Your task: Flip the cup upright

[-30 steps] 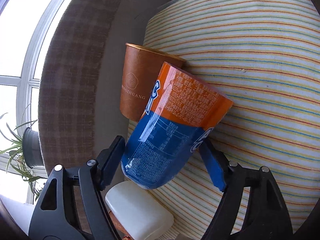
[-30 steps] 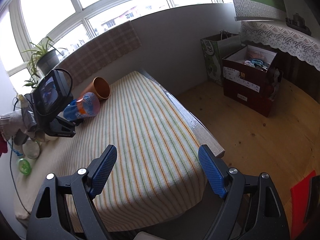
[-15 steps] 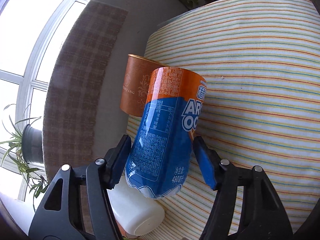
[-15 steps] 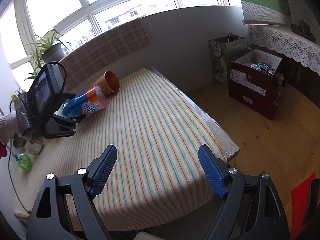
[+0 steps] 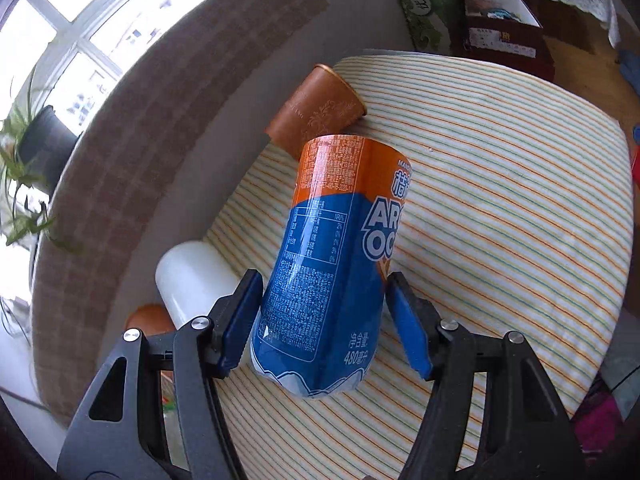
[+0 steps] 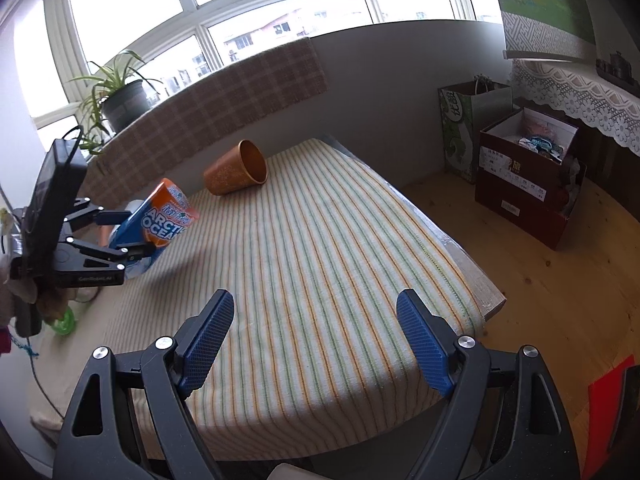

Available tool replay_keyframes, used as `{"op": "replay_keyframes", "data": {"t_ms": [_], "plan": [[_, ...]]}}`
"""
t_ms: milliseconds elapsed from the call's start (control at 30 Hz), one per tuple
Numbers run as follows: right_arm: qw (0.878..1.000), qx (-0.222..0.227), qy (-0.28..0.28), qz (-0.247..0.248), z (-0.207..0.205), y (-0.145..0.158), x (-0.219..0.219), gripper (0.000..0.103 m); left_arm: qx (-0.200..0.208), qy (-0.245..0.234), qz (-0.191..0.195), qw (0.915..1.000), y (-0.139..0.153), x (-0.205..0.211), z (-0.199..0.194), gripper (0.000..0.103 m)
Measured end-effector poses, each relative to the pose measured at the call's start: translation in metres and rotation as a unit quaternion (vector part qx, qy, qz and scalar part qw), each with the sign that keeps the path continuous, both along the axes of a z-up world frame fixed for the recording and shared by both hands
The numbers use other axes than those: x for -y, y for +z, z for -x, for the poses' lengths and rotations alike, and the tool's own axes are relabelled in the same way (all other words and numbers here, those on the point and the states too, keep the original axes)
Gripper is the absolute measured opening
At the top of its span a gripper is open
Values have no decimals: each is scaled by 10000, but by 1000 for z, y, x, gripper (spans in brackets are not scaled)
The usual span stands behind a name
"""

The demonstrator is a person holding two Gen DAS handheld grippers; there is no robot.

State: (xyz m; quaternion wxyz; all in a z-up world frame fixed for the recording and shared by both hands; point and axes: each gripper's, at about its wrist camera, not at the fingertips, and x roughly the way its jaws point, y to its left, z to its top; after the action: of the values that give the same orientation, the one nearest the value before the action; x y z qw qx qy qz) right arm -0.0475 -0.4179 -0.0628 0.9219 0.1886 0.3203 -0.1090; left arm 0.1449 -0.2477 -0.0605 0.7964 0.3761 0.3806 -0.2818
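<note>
Cup (image 5: pixel 336 256), blue-orange printed, sits clamped in my left gripper (image 5: pixel 324 320), pads on its blue lower half, lifted off the striped tablecloth (image 5: pixel 500 220) near the table's left end. Mid-flip, I judge. Long axis tilted, orange end up and away, toward the brown cup (image 6: pixel 236 170) lying on its side; blue end low. Next: rotate until vertical, lower, let go. Right gripper (image 6: pixel 316 340) hangs spread wide, empty.

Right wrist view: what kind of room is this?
Most likely a lived-in home room, perhaps a sunroom or enclosed balcony. A wide bay of windows has a potted plant on its sill, a striped cloth covers the table, and an open storage box sits on the wooden floor.
</note>
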Motion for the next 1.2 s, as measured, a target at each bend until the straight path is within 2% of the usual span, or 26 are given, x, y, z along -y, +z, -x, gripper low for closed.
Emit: {"op": "replay_keyframes", "data": {"t_ms": [100, 133, 200, 267, 367, 467, 600, 667, 733, 800, 867, 900, 1067, 1200], "plan": [[9998, 6, 180, 26, -6, 0, -10, 83, -511, 687, 563, 9947, 2, -34, 7, 67], [9997, 12, 251, 27, -8, 0, -14, 83, -712, 912, 757, 9904, 2, -45, 10, 67], [9992, 30, 396, 37, -13, 0, -23, 83, -1083, 1400, 1242, 9763, 4, -67, 17, 67], [9985, 56, 534, 50, -17, 1, -33, 83, -1418, 1868, 1835, 9546, 7, -88, 21, 67], [9972, 81, 741, 25, -24, 1, -48, 83, -1972, 2424, 2646, 9123, 3, -111, 26, 66], [9955, 68, 946, 40, -28, 1, -62, 83, -2153, 2799, 3098, 8828, -7, -123, 28, 66], [9933, 32, 1150, 77, -27, 1, -77, 83, -2417, 3217, 3707, 8371, -20, -140, 28, 66], [9920, -17, 1257, -55, -28, -1, -81, 83, -2523, 3330, 3876, 8217, -28, -145, 29, 66], [9908, -75, 1341, -193, -29, -2, -83, 83, -2592, 3373, 3967, 8134, -31, -150, 25, 66], [9906, -119, 1353, -182, -29, -3, -87, 83, -2661, 3340, 4076, 8072, -33, -152, 25, 66], [9901, -145, 1386, -180, -29, -3, -92, 83, -2720, 3346, 4098, 8038, -35, -154, 24, 80], [9895, -160, 1421, -223, -30, -3, -94, 83, -2692, 3326, 4126, 8042, -36, -157, 25, 81], [9840, -273, 1615, -697, -36, -4, -98, 83, -2510, 3110, 4039, 8229, -27, -168, 35, 84], [9800, -348, 1671, -1028, -44, -2, -101, 83, -1999, 2965, 3759, 8549, -13, -181, 52, 84]]}}
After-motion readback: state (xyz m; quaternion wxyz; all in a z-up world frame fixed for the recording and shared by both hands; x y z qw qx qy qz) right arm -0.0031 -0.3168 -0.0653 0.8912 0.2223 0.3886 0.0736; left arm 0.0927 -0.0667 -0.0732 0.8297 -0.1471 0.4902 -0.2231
